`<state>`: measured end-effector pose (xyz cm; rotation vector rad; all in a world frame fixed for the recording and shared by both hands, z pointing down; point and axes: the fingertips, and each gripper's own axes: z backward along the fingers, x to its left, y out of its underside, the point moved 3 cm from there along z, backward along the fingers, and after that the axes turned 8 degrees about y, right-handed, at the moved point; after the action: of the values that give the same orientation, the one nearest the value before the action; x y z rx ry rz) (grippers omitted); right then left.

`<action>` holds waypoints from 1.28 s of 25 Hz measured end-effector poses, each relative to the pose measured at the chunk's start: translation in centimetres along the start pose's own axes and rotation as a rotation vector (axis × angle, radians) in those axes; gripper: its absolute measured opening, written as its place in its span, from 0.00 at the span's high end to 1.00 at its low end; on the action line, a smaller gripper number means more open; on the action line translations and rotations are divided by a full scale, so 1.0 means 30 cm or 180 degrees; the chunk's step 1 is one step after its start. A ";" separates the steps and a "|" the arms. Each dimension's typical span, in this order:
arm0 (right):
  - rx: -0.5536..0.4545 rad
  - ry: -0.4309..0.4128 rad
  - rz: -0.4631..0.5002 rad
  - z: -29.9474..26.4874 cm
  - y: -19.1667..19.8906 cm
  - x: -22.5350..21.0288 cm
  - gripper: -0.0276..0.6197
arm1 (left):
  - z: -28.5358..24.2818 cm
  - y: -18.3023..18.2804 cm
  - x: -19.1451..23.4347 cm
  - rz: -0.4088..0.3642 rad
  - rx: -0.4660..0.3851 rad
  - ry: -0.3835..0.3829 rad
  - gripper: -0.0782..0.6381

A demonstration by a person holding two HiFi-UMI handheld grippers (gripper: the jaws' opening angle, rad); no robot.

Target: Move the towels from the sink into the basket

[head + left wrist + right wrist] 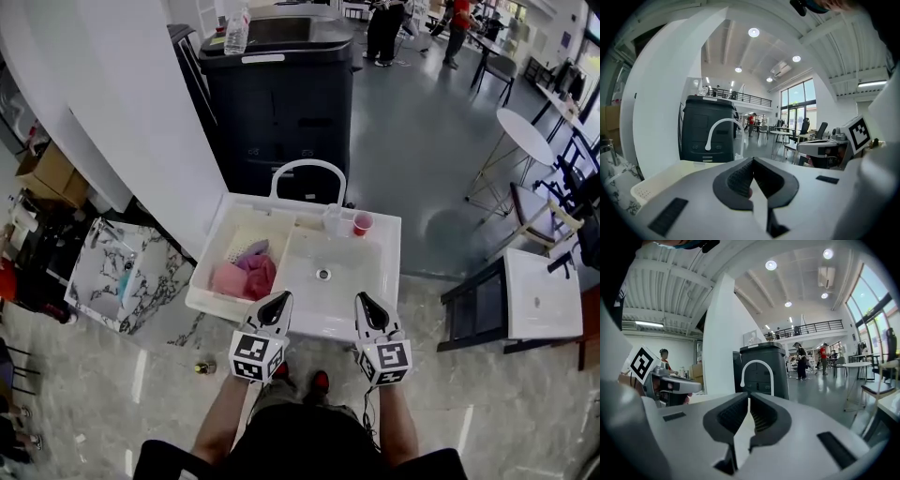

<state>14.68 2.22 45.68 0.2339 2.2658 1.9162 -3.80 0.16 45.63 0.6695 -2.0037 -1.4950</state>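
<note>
Both the left hand-held gripper [278, 302] and the right hand-held gripper [366, 306] are shut and empty at the near rim of the sink [366, 272], and with the pink and purple towels [246, 275] heaped in the basket [217, 225], the likeliest slip is a careless swing knocking that basket askew.

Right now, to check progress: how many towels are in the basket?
3: light pink towel front left, purple towel behind it, darker pink towel front right; others may hide beneath.

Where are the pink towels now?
In the head view, the pink towels lie in the basket left of the sink drain, just beyond the left gripper.
</note>
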 end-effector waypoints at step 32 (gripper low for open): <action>-0.0006 -0.0094 -0.0013 0.084 0.045 -0.078 0.90 | -0.037 0.016 -0.131 -0.0029 -0.0037 -0.0038 0.88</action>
<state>17.55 4.34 46.66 0.2554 2.2440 1.9003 -0.23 2.15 45.85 0.6673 -2.0019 -1.5181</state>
